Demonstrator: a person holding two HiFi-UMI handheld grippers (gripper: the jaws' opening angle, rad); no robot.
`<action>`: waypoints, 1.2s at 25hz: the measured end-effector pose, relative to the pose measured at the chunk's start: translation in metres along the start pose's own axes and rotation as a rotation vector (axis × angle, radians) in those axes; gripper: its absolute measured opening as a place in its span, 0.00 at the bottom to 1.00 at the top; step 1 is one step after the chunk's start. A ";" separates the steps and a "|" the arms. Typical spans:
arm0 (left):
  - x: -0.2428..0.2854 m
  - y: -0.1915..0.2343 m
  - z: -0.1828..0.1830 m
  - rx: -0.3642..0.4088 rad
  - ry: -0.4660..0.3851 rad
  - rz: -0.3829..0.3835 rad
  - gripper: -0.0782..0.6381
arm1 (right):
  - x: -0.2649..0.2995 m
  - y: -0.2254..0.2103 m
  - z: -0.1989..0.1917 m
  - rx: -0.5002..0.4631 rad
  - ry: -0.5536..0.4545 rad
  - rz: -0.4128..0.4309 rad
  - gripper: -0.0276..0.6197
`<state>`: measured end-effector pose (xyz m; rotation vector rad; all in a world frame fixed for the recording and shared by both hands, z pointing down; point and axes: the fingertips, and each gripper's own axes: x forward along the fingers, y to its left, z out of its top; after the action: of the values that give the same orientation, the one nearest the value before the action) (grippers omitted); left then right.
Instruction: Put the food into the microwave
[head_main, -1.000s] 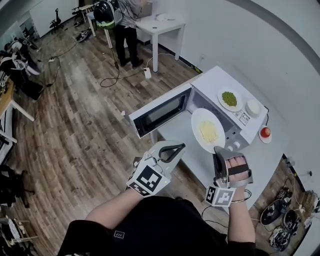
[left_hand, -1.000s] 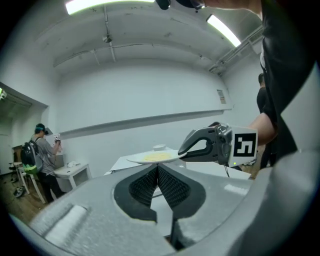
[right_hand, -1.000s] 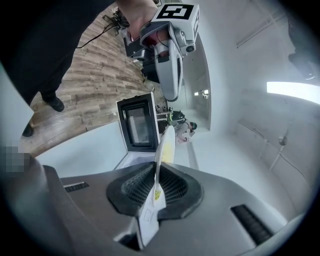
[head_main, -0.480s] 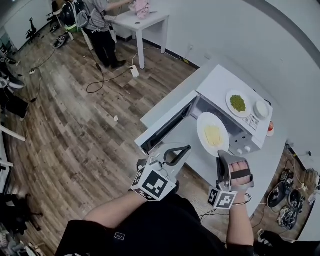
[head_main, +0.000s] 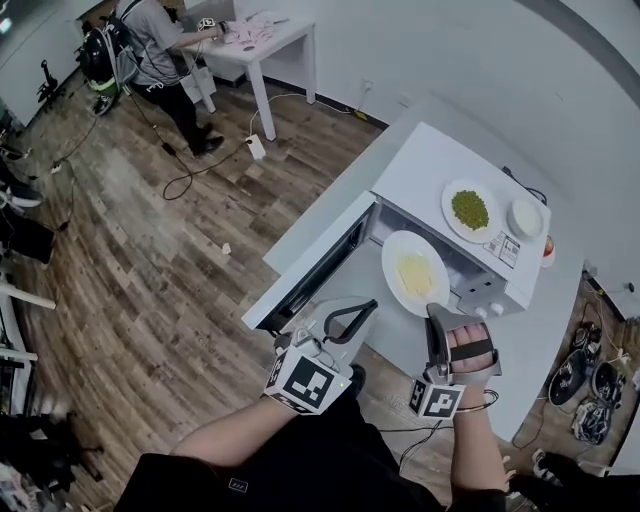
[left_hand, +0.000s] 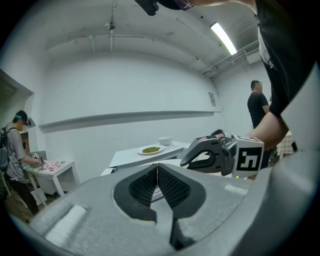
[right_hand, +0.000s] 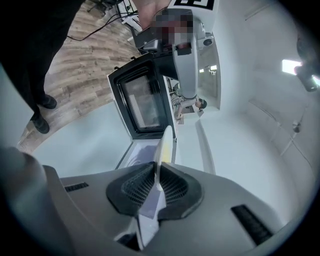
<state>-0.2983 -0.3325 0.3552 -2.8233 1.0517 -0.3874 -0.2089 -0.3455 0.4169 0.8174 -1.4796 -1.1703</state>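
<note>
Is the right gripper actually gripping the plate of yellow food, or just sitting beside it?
Touching. The right gripper view shows the right gripper with both pads pressed on the rim of the plate, which is seen edge-on between them.

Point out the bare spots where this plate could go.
The microwave top is bare on its left half, up to the plate of green food. The counter is bare between the open door and the microwave's front. Crowded: the top's right end, where that plate, a bowl and a label sit.
</note>
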 end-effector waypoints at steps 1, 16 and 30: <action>0.005 0.003 -0.004 -0.001 0.007 0.003 0.12 | 0.006 0.002 -0.003 -0.004 0.002 0.001 0.10; 0.061 0.014 -0.044 -0.040 0.035 -0.035 0.12 | 0.065 0.054 -0.023 0.008 0.031 0.075 0.11; 0.099 0.013 -0.105 -0.096 0.038 -0.028 0.12 | 0.127 0.103 -0.063 0.058 0.141 0.099 0.11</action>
<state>-0.2626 -0.4081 0.4737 -2.9293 1.0668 -0.4053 -0.1695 -0.4483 0.5531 0.8387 -1.4265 -0.9804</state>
